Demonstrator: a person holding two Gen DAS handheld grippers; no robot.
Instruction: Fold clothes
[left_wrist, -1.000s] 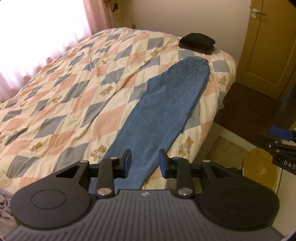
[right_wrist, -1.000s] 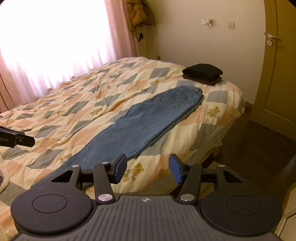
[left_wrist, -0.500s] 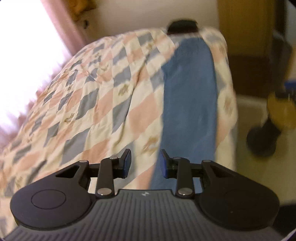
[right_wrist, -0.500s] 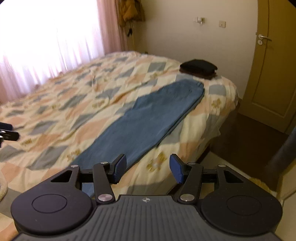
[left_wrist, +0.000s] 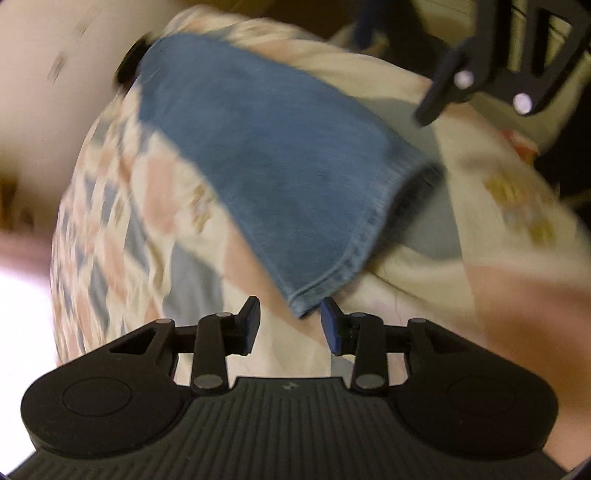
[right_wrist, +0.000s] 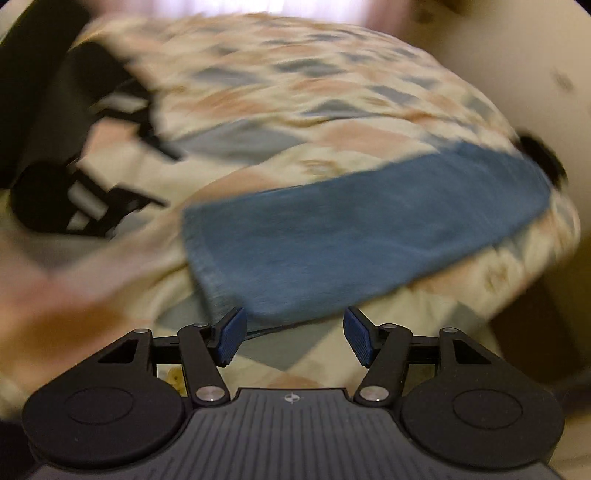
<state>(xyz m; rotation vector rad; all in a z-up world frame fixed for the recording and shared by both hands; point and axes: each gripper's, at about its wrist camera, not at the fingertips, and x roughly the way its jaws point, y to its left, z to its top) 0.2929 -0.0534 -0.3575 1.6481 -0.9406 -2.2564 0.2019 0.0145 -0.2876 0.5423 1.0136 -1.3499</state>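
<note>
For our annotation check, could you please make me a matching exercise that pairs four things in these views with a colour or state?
Things:
1. jeans
2. quilt
3. left gripper
4. folded dark clothes

Colours or states:
A. black, at the far end of the bed
B. blue, laid flat along the bed
C. fingers apart and opening, nothing held, at the hem corner
D. checked in cream, pink and grey

Pairs: 1-B, 2-D, 3-C, 4-A
</note>
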